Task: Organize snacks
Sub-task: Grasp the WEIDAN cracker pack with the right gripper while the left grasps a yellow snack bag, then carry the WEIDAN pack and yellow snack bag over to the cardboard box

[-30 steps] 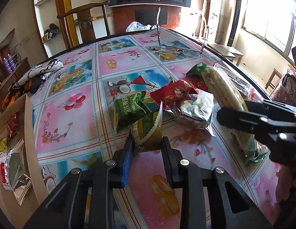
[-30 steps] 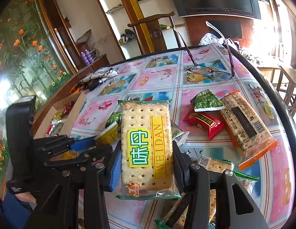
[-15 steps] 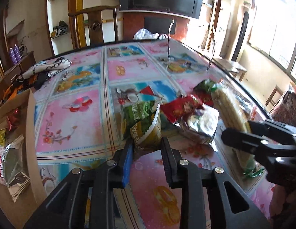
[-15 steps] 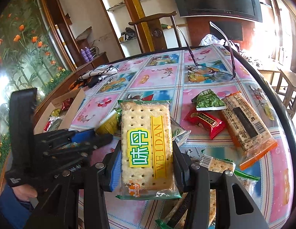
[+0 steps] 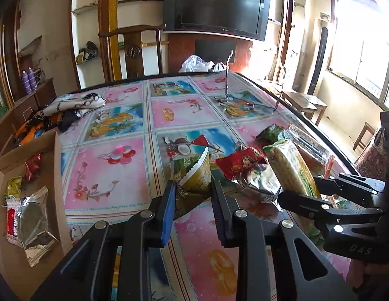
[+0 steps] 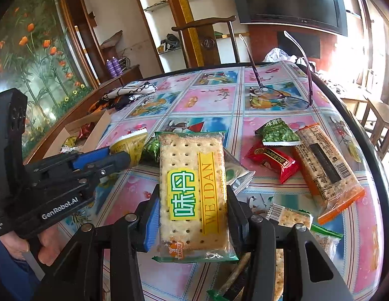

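While your left gripper point(image 5: 193, 195) clamped small yellow-green foil snack packet point(image 5: 195, 175) above patterned tablecloth point(image 5: 106, 175), your right gripper point(image 6: 193, 208) pinched clear-wrapped "WEIDAN" cracker pack point(image 6: 194, 190) upright; brown cardboard box point(image 5: 57, 175) stood left, holding snacks.

Room I'm looking into: a black flat-screen TV point(image 5: 215, 10) hangs on the far wall above a reddish wood panel, with a dark wooden chair point(image 5: 134, 47) in front of it. White built-in shelves point(image 6: 167, 20) sit left of that. Bright windows point(image 5: 365, 67) on the right blow out the exposure. There's a flower mural point(image 6: 31, 57) on the left wall, and a wooden stool point(image 5: 305, 104) near the windows.
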`<action>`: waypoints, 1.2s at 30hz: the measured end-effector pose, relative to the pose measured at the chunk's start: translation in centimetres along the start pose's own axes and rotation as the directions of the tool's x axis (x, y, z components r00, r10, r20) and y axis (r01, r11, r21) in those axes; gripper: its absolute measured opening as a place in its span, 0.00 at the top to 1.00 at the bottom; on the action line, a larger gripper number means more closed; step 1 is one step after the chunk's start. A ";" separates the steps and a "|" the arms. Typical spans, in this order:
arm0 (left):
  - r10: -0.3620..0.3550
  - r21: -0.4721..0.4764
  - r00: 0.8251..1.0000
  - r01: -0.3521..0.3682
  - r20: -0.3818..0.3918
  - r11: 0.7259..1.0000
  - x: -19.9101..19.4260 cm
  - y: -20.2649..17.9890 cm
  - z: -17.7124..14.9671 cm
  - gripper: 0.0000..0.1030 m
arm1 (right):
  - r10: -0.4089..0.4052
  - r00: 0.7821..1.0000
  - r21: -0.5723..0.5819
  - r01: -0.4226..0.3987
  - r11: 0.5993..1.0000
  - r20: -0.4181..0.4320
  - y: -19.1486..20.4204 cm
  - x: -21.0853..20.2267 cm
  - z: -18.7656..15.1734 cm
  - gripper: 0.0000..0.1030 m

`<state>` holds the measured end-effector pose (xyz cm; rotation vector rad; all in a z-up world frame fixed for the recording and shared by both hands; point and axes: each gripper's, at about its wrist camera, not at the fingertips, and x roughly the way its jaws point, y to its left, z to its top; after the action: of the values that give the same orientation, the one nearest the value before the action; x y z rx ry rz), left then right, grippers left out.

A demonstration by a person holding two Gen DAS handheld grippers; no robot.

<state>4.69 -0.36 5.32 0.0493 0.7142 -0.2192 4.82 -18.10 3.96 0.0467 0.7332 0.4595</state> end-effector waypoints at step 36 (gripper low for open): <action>0.185 0.108 0.966 -0.207 0.183 0.972 -2.7 -1.2 -0.1 0.74 | 0.003 1.000 -0.004 -0.003 1.000 0.023 0.8 -0.3 -0.1 0.52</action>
<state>2.34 -1.07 7.02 0.2187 0.5188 -0.0764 4.26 -17.50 4.23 0.0494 0.7101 0.4627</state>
